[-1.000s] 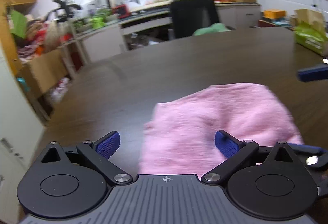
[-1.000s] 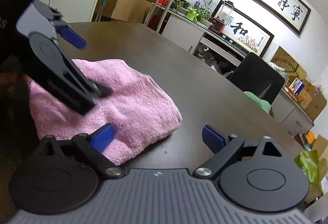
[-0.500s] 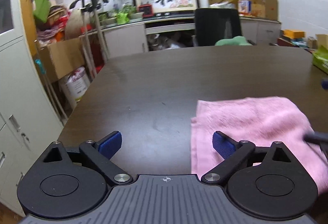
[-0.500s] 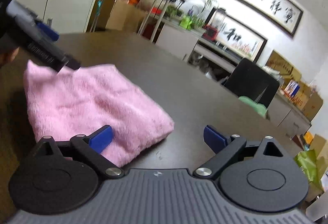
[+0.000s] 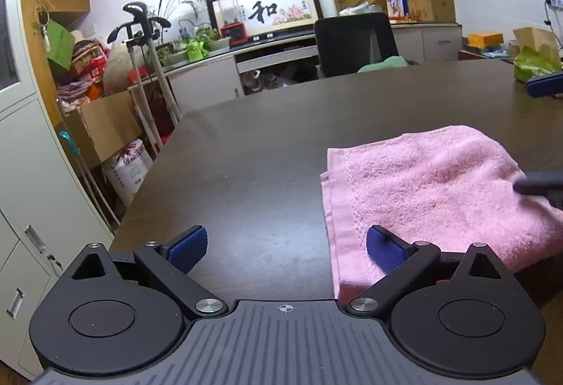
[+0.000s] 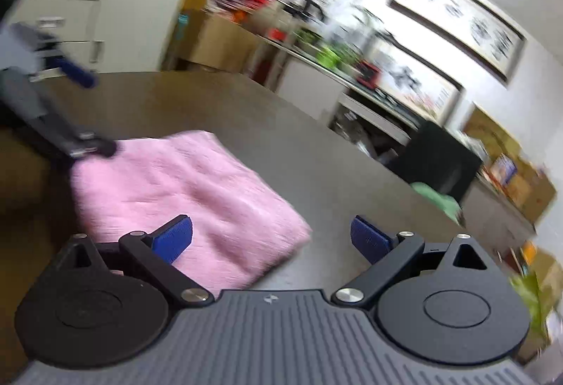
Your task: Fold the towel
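Observation:
A pink towel (image 5: 432, 184) lies folded into a thick rectangle on the dark table (image 5: 253, 145). In the left wrist view my left gripper (image 5: 285, 247) is open above the table, its right pad over the towel's near left corner, nothing between its fingers. In the blurred right wrist view my right gripper (image 6: 271, 239) is open too, its left pad over the towel (image 6: 183, 188) near its right end. The right gripper's fingers (image 5: 543, 86) show at the right edge of the left wrist view. The left gripper's fingers (image 6: 75, 77) show at the towel's far left in the right wrist view.
A black office chair (image 5: 355, 43) stands at the table's far side with something green on its seat. A green bag (image 5: 535, 63) sits on the table at the far right. Cabinets (image 5: 28, 195), boxes and plants line the left wall.
Both grippers have drawn back and risen off the towel, both staying open. The left gripper has shifted left of the towel. The towel now lies flat and folded; the right view swings fast.

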